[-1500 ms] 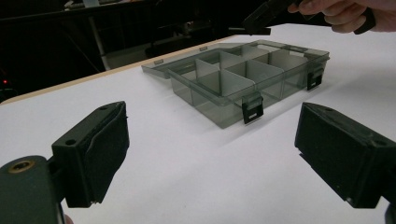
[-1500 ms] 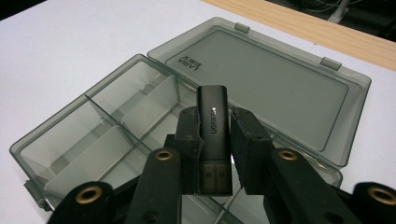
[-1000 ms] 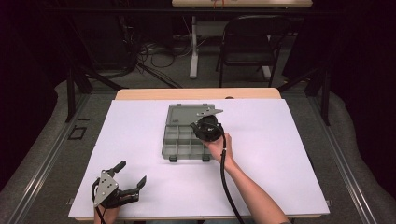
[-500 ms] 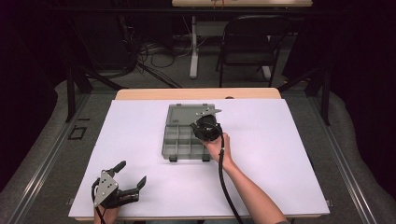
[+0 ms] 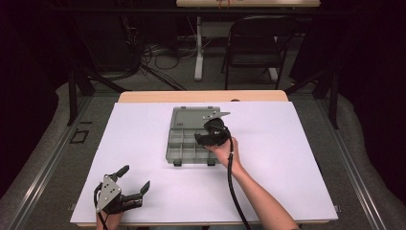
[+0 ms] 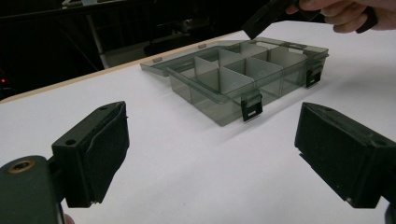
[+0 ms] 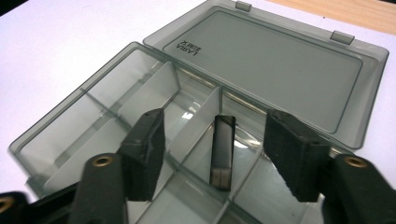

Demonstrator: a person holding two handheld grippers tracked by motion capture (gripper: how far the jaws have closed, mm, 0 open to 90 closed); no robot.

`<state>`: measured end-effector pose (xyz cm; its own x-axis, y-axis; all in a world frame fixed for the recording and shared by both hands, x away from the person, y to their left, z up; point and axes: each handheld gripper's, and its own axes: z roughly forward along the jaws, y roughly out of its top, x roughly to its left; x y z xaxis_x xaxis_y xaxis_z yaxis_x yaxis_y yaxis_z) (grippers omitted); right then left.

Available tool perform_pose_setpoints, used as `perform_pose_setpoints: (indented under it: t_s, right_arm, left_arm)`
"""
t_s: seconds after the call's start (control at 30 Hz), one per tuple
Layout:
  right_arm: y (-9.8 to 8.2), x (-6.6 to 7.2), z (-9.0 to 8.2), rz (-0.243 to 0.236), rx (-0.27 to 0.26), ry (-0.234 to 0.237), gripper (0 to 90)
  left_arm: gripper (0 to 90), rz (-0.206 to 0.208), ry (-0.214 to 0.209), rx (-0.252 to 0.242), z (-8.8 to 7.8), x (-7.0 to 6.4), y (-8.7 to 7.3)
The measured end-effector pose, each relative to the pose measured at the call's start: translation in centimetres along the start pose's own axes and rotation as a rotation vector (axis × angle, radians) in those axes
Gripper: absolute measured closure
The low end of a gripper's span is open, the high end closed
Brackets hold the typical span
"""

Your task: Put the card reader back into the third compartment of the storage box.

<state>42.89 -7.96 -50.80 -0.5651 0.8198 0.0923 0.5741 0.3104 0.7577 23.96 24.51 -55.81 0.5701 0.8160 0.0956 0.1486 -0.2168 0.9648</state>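
An open grey see-through compartment box [image 5: 184,143] lies mid-table, its lid [image 7: 271,60] folded flat behind it. My right gripper [image 5: 203,139] hovers over the box's right side. Its jaws [image 7: 215,123] have just been opening and stand apart. Between them a small dark stick [image 7: 222,154] rests in a middle compartment, with neither pad touching it. The left gripper [image 5: 135,176] rests near the table's front left corner, open, with nothing between its pads [image 6: 212,154]. From there the box [image 6: 233,93] lies ahead, with the right gripper [image 6: 261,21] above it.
White sheet [image 5: 287,158] covers the table, with bare room left and right of the box. A wooden strip [image 5: 201,96] edges the far side. Beyond it stand a folding chair [image 5: 253,48] and cables on the floor.
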Motion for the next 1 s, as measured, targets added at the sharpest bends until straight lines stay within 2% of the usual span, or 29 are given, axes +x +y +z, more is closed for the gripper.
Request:
perform_pose_setpoints:
  t_s: [0.03,0.23,0.53,0.8,1.0]
  right_arm:
    - [-0.1,-0.1,-0.5,-0.013,0.003,0.021,29.3]
    - [-0.7,-0.3,-1.9,-0.049,-0.001,0.075,16.0]
    - [-1.5,-0.6,-4.1,-0.089,0.005,0.141,7.1]
    - [-2.0,-0.6,-6.2,-0.102,-0.010,0.172,4.1]
    - [-2.9,-0.7,-7.5,-0.125,-0.008,0.178,2.3]
  left_arm:
    - [10.1,-0.002,-0.001,0.000,0.0,0.0,0.0]
    - [10.1,0.003,-0.003,0.004,0.1,-0.1,0.0]
    - [10.1,0.001,-0.003,0.002,0.1,-0.1,0.0]
    - [10.1,0.003,-0.004,0.005,0.0,-0.2,0.0]
    - [10.1,0.001,0.000,0.005,0.1,-0.1,0.0]
